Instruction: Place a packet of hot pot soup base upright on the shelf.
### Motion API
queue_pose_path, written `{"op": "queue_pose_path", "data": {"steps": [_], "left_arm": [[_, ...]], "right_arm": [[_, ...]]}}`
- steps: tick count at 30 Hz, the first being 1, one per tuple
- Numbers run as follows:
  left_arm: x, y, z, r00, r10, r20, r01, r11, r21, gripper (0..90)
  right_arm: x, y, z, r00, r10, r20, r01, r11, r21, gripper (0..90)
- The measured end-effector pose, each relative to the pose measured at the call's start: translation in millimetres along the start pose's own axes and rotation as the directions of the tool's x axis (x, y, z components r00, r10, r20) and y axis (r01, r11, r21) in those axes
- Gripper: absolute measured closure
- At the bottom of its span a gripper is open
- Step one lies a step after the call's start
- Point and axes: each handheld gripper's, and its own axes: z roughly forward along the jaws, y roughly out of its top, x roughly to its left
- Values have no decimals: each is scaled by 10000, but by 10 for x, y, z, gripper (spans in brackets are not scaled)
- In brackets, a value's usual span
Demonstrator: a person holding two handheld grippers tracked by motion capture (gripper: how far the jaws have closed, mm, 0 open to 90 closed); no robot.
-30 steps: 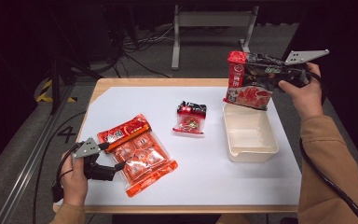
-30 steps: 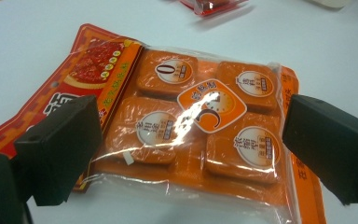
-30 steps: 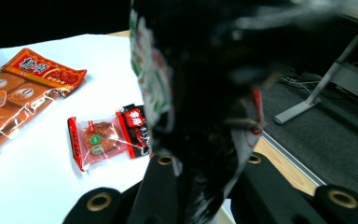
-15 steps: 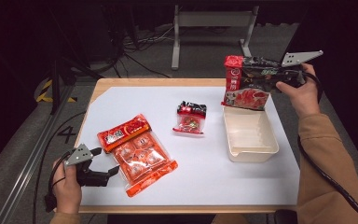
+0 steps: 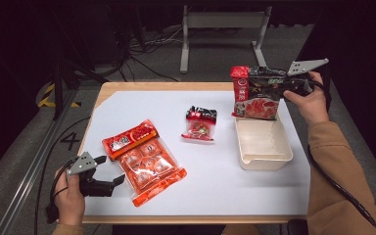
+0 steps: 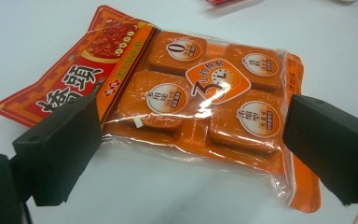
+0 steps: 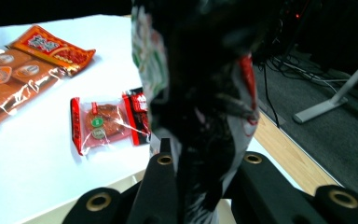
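Nearest the person, the left gripper sits low at the front left edge of the worktop, its fingers spread wide apart with nothing between them. Just past them lies the orange pack of four cubes, flat on the white sheet, its red header end pointing away to the left; from the left gripper view the fingers frame the pack's near edge without touching it. Further in, mid-worktop, a small red-and-black sachet lies flat and on its own. Over on the right stands the cream tray, open side up. And at the far right, the right gripper has its fingers clamped on the red-and-black bag, pinching its side edge; the bag hangs upright, lifted just above the tray's far end.
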Motion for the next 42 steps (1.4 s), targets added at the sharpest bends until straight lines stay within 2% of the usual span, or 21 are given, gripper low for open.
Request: {"op": "queue_pose_path", "data": {"steps": [12, 19, 22, 27, 29, 31, 34, 42], "left_arm": [[-1, 29, 33, 10000, 44, 89, -44, 10000, -19, 53], [2, 24, 34, 9999, -1, 132, 2, 10000, -20, 52], [4, 25, 33, 9999, 11, 124, -11, 10000, -7, 52], [1, 29, 37, 9999, 30, 146, -30, 10000, -5, 52], [7, 29, 37, 9999, 42, 161, -42, 10000, -19, 52], [12, 29, 35, 9999, 52, 140, -52, 10000, -38, 52], [14, 31, 39, 9998, 26, 172, -26, 10000, -30, 52], [9, 68, 75, 9997, 94, 218, -93, 9999, -41, 53]], "right_arm": [[-18, -86, 39, 9998, 108, 142, -109, 9999, 68, 834], [-65, -190, 43, 9983, 575, 110, -574, 9983, -78, 829], [-53, -207, 75, 9986, 522, 122, -524, 9984, 191, 826], [-22, -208, 163, 9982, 600, 53, -601, 9977, 301, 816], [0, -246, 238, 9984, 569, 65, -572, 9950, 823, 813], [6, -280, 256, 9978, 653, 109, -660, 9945, 813, 812], [-5, -346, 229, 9955, 936, 138, -943, 9940, 562, 810], [15, -468, 174, 9937, 1058, 358, -1080, 9918, 686, 815]]}}
